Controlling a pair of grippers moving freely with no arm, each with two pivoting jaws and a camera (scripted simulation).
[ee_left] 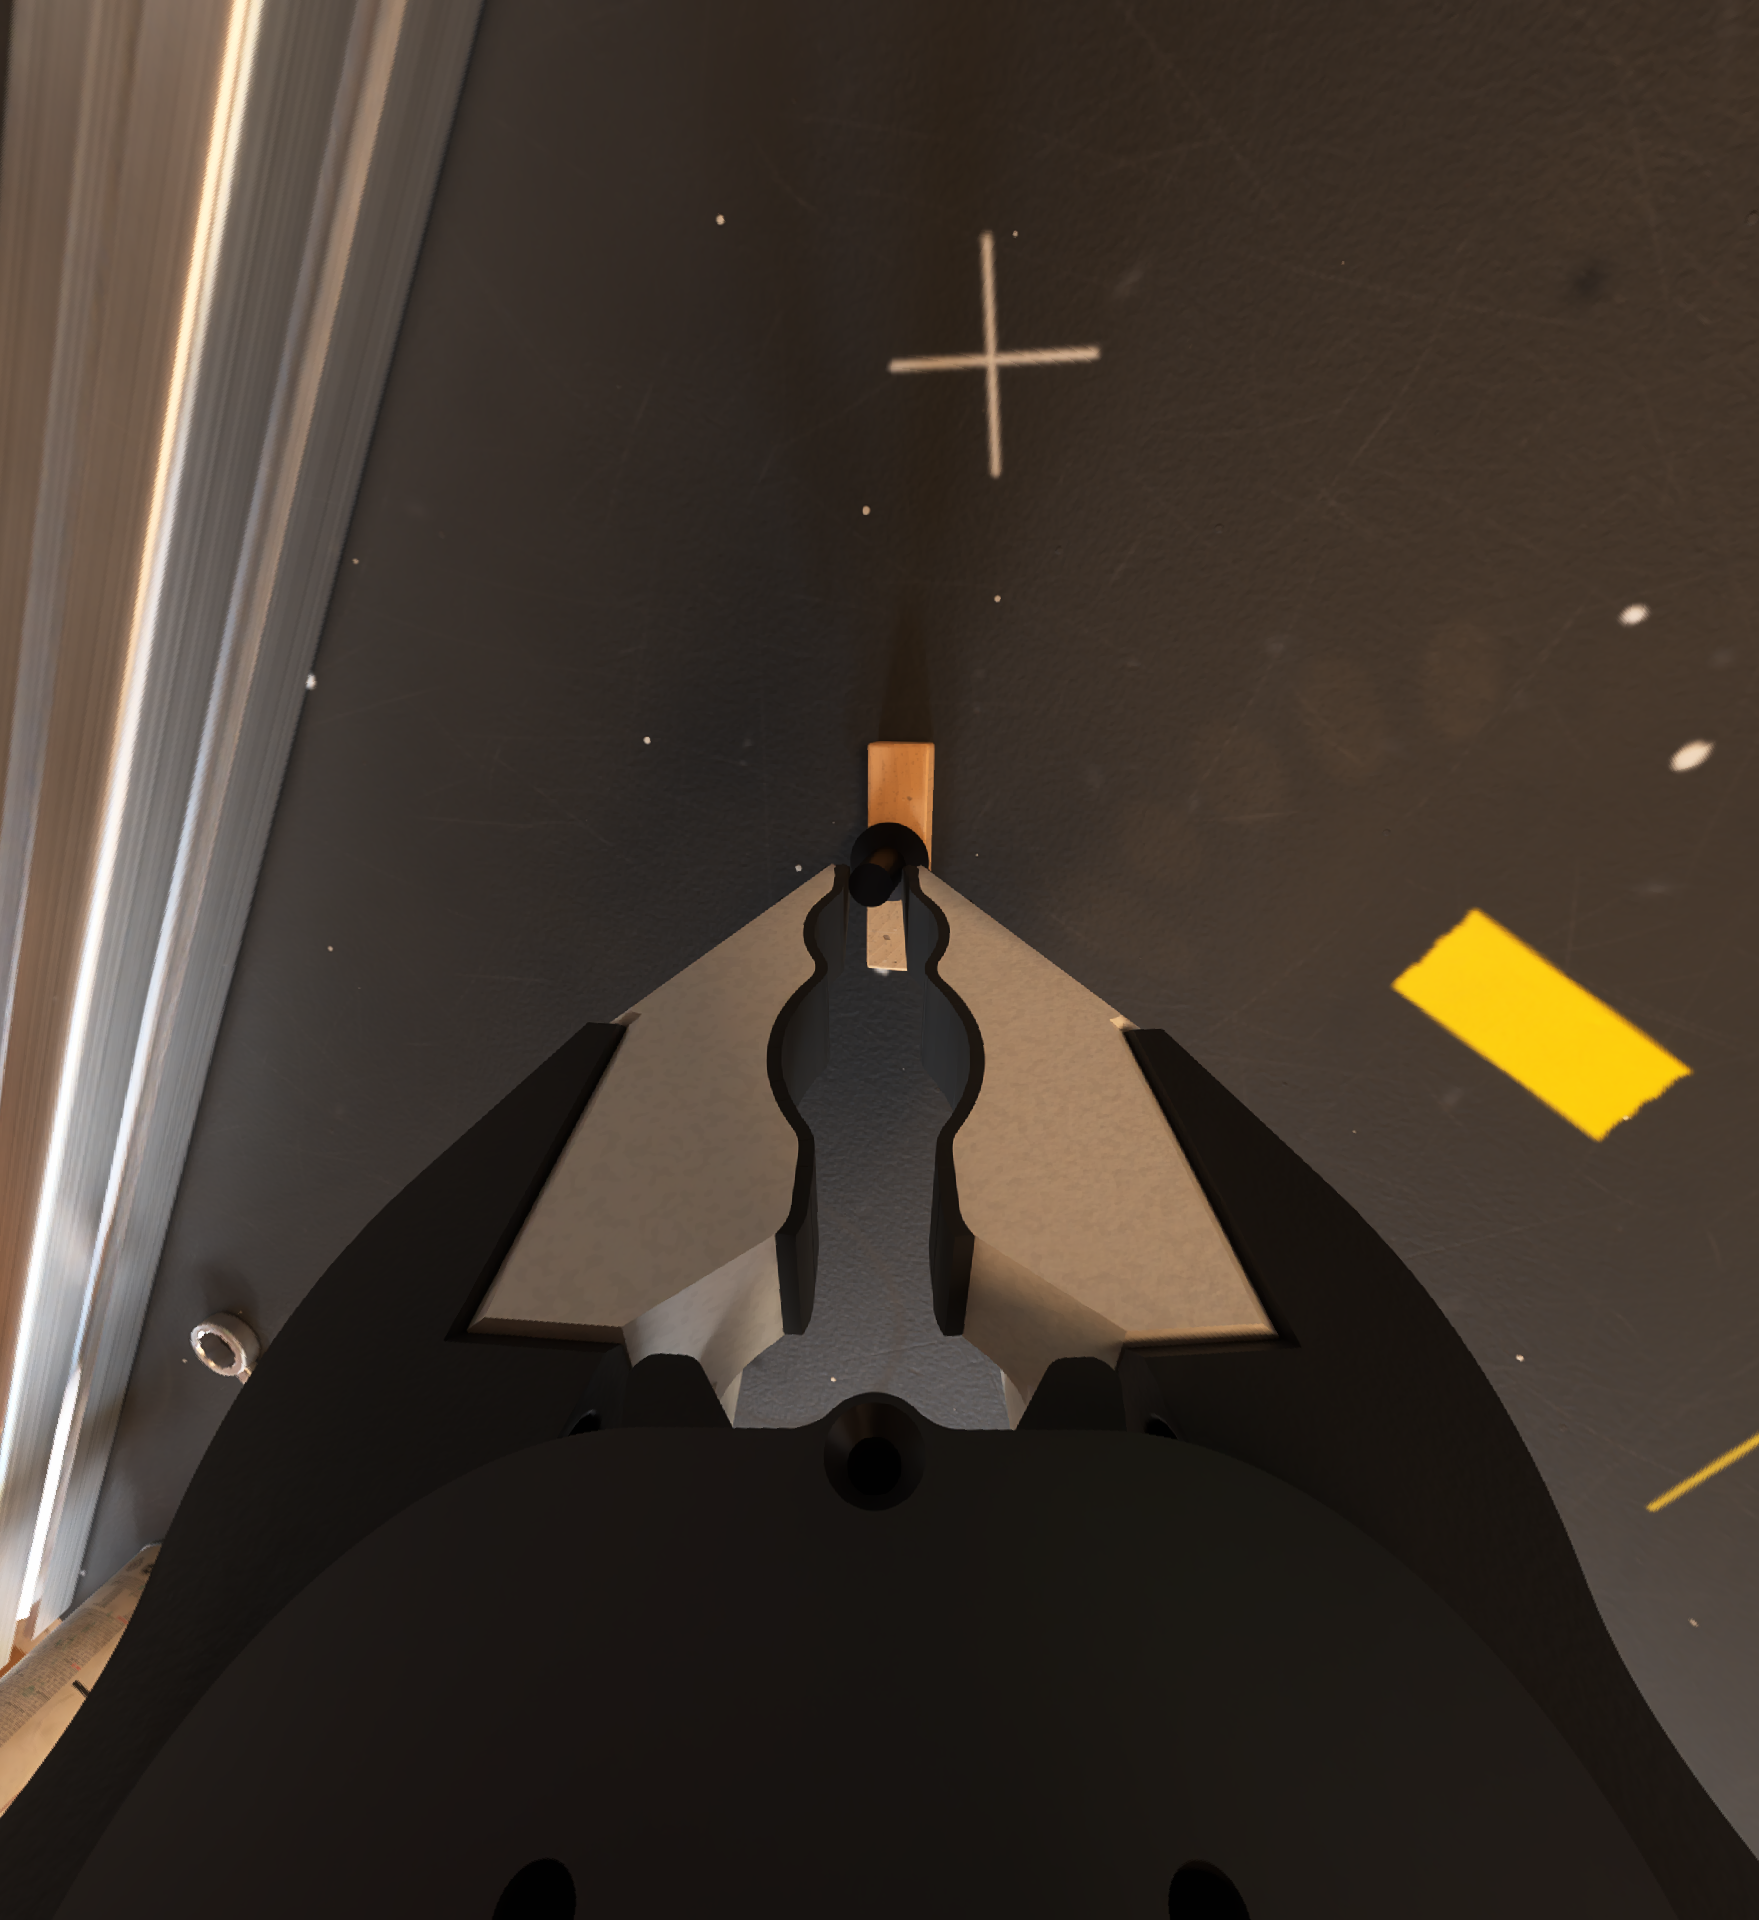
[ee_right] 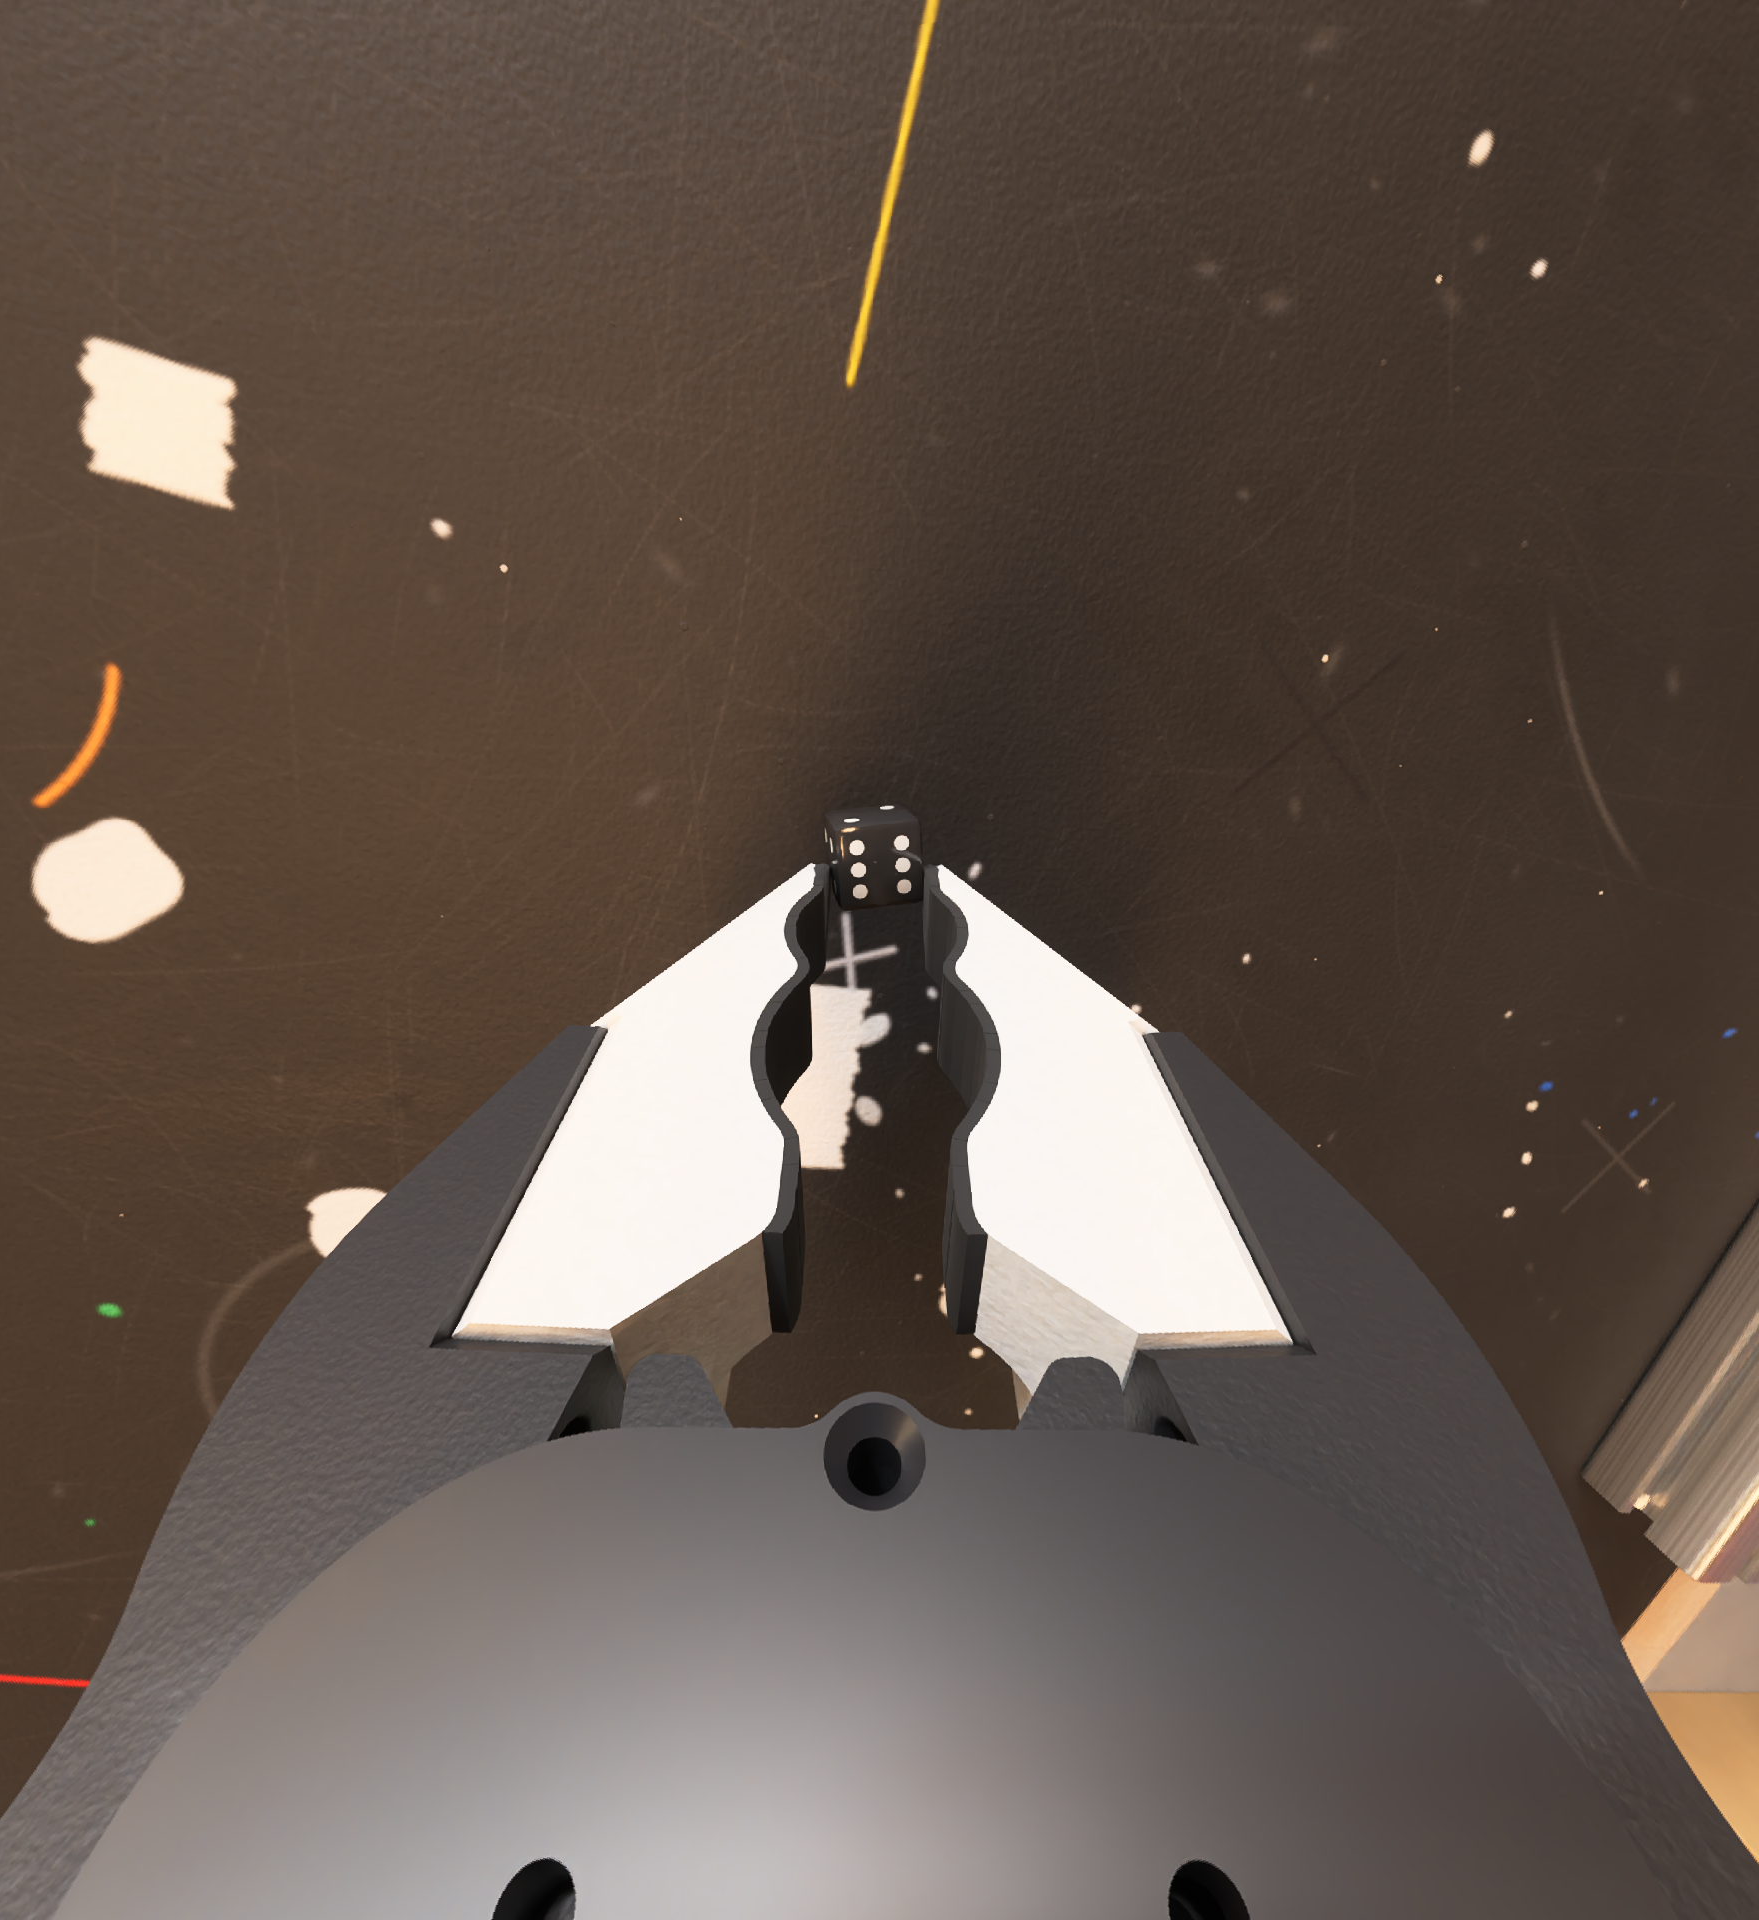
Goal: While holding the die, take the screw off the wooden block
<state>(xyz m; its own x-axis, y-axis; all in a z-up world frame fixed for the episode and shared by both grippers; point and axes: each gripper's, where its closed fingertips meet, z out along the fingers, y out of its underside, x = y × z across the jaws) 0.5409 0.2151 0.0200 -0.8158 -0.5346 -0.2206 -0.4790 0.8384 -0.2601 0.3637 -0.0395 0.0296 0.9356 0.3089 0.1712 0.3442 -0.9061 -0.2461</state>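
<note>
in the left wrist view the left gripper (ee_left: 880,883) points toward 12 o'clock over a dark, scuffed table top (ee_left: 1270,623). its two fingertips have closed in on a small black screw (ee_left: 877,871), whose round dark head sits right between them; the grip looks shut on the screw. the screw stands on a narrow wooden block (ee_left: 900,784) that runs away from the tips toward 12 o'clock, with a further pale strip of it showing in the gap behind the tips at 6 o'clock of the screw. whether the screw has lifted clear of the wood cannot be told. a white chalk cross (ee_left: 992,356) lies farther off at 12 o'clock, a yellow tape strip (ee_left: 1540,1023) at 3 o'clock of the tips, and a ribbed aluminium rail (ee_left: 127,727) runs along the 9 o'clock side.

in the right wrist view the right gripper (ee_right: 875,883) is clamped on a black die (ee_right: 873,857) with white pips, held at the very ends of the fingers, its six-pip face turned to the camera. the die sits above the same dark table surface. a thin yellow line (ee_right: 890,197) runs toward 12 o'clock, a white tape patch (ee_right: 158,421) lies at 10 o'clock, and an orange arc (ee_right: 85,743) at 9 o'clock.
</note>
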